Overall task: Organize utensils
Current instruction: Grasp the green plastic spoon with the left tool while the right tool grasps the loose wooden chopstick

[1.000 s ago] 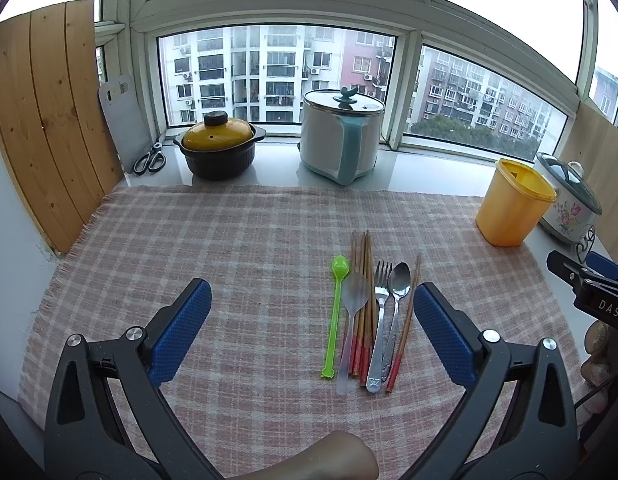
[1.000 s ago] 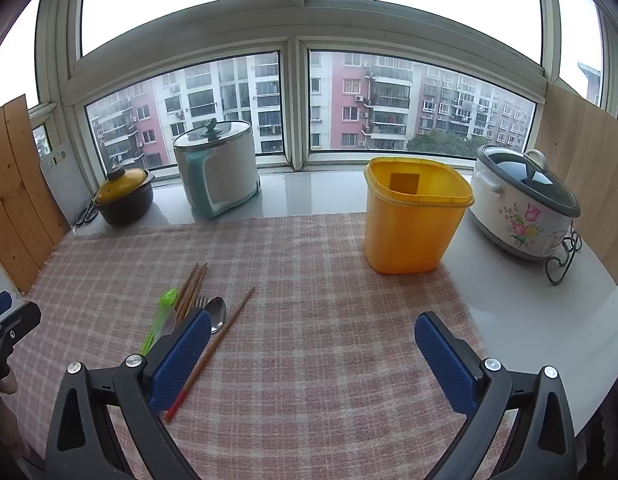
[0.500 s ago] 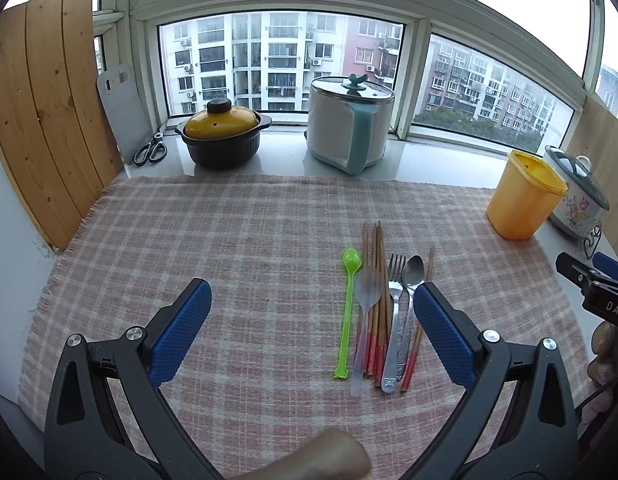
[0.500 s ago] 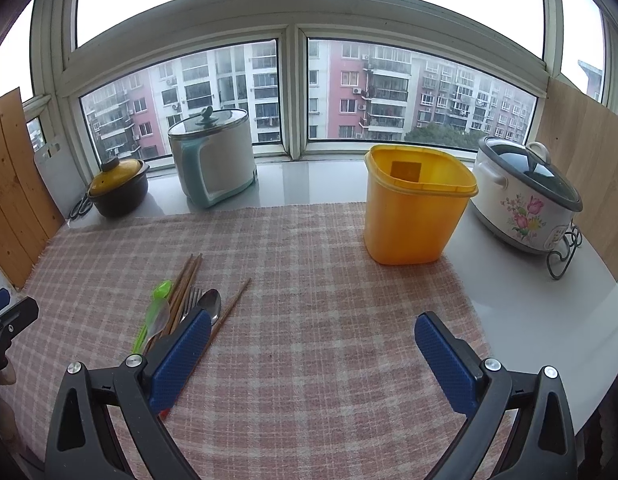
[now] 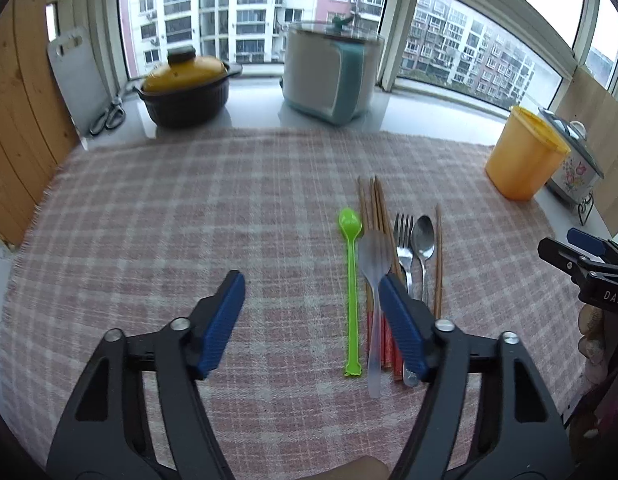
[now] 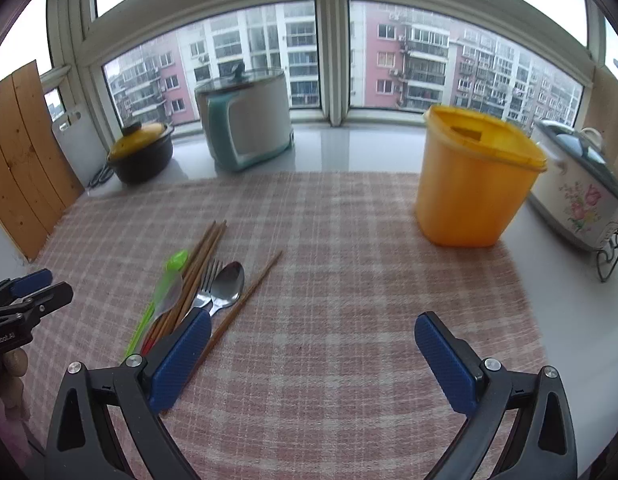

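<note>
Utensils on cloth, yellow bin well apart

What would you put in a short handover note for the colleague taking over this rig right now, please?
Left gripper: open, empty, above the cloth just left of the utensils.
Right gripper: open, empty, above the cloth to their right.
Utensils lie side by side on the checked cloth: green spoon, clear spoon, chopsticks, fork, metal spoon, and one chopstick apart on the right.
Yellow container stands upright at the cloth's far right.
Done: nothing picked up.
Left: all the utensils, presumably into the container.
</note>
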`<control>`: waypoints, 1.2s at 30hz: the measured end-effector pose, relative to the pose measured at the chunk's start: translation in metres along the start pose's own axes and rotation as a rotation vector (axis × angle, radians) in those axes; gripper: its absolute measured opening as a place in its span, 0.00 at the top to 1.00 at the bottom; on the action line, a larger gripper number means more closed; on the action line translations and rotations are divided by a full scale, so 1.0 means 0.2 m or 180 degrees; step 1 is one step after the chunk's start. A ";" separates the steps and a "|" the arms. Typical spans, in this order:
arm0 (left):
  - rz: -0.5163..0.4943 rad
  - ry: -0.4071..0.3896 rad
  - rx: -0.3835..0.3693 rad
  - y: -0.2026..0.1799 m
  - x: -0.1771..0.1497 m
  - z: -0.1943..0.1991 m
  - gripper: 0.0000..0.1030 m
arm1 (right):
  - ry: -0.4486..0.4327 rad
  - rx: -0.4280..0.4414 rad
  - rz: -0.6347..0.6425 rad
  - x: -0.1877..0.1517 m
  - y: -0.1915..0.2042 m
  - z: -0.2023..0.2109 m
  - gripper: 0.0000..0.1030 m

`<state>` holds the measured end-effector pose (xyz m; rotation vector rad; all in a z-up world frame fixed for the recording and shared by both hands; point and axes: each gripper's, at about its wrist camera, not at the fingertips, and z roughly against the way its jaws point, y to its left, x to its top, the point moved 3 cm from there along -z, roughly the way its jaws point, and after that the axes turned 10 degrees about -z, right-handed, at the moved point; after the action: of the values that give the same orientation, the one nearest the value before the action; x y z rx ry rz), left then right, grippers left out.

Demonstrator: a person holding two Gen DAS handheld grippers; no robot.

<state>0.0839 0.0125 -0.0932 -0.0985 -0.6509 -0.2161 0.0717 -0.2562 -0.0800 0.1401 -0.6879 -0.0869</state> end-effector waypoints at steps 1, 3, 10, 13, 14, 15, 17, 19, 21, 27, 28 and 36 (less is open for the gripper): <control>0.0000 0.0039 -0.0046 0.00 0.00 -0.02 0.42 | 0.0081 0.0006 0.0021 0.00 0.01 -0.03 0.03; 0.0003 0.0123 -0.0150 0.00 0.00 -0.08 0.52 | 0.0204 0.0031 0.0066 0.00 0.03 -0.09 0.06; -0.0052 0.0359 -0.0378 -0.01 0.00 -0.23 0.63 | 0.0611 0.0156 0.0001 0.00 0.08 -0.29 0.26; -0.0126 0.0434 -0.0420 -0.03 0.01 -0.29 0.69 | 0.0805 0.0212 -0.0046 -0.02 0.10 -0.36 0.36; -0.0139 0.0450 -0.0425 -0.03 0.01 -0.31 0.70 | 0.0858 0.0237 -0.0066 -0.02 0.11 -0.38 0.39; -0.0151 0.0471 -0.0444 -0.03 0.01 -0.32 0.72 | 0.0893 0.0252 -0.0080 -0.02 0.11 -0.40 0.40; -0.0160 0.0512 -0.0480 -0.03 0.01 -0.36 0.75 | 0.0958 0.0266 -0.0124 -0.03 0.12 -0.43 0.45; -0.0182 0.0535 -0.0508 -0.04 0.02 -0.37 0.76 | 0.1025 0.0269 -0.0157 -0.03 0.12 -0.46 0.51; -0.0239 0.0561 -0.0509 -0.04 0.02 -0.40 0.78 | 0.1074 0.0258 -0.0191 -0.03 0.13 -0.48 0.55; -0.0323 0.0640 -0.0583 -0.07 0.03 -0.46 0.79 | 0.1122 0.0213 -0.0221 -0.02 0.15 -0.52 0.63; -0.0336 0.0649 -0.0599 -0.07 0.03 -0.46 0.79 | 0.1140 0.0213 -0.0236 -0.02 0.15 -0.53 0.64; -0.0382 0.0645 -0.0646 -0.09 0.04 -0.51 0.82 | 0.1220 0.0124 -0.0278 0.00 0.18 -0.60 0.71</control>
<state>0.1470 -0.0219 -0.1686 -0.2299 -0.4320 -0.4027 0.1496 -0.2083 -0.1665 0.2177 -0.3009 -0.1263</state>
